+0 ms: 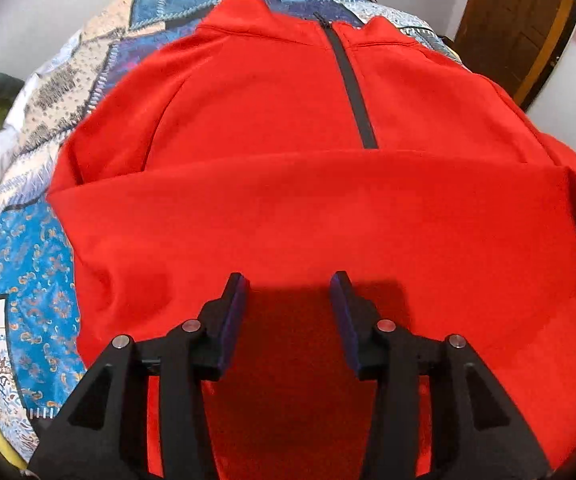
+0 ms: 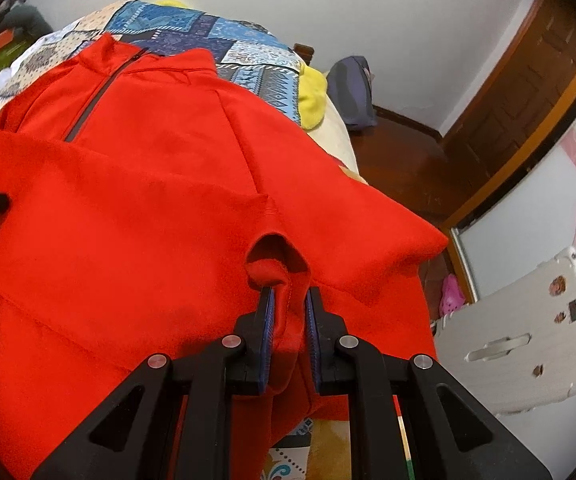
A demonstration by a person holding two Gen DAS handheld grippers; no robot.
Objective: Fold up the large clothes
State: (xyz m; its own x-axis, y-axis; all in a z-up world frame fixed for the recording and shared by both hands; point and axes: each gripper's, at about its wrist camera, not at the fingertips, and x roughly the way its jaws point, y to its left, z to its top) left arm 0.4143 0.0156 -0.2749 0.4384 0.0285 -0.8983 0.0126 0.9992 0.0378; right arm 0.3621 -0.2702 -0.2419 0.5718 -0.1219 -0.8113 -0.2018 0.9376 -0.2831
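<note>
In the left wrist view, my left tool (image 1: 289, 280) sits at the bottom centre of the frame with its two fingers spread wide and nothing between them; the red fabric lies beneath the gap, darkened by the tool's shadow. I cannot tell whether the fingertips touch the cloth. Beyond the tips, the red pullover (image 1: 307, 184) fills the middle of the frame, with a folded-over panel crossing it from left to right. Above that fold its dark zipper (image 1: 351, 92) runs up to the collar at the upper centre. The garment lies on a bed covered with a blue patchwork quilt (image 1: 36, 276), which shows along the left edge and at the top.

In the right wrist view, my right tool (image 2: 289, 292) is at the lower centre, its fingers nearly closed and pinching a bunched piece of the pullover (image 2: 128, 208), with a rounded sleeve opening (image 2: 276, 252) gaping just past the tips. The rest of the garment spreads to the left and upward, collar at the upper left. Farther right stand a white suitcase (image 2: 527, 336) and a wooden door (image 2: 535, 80).
</note>
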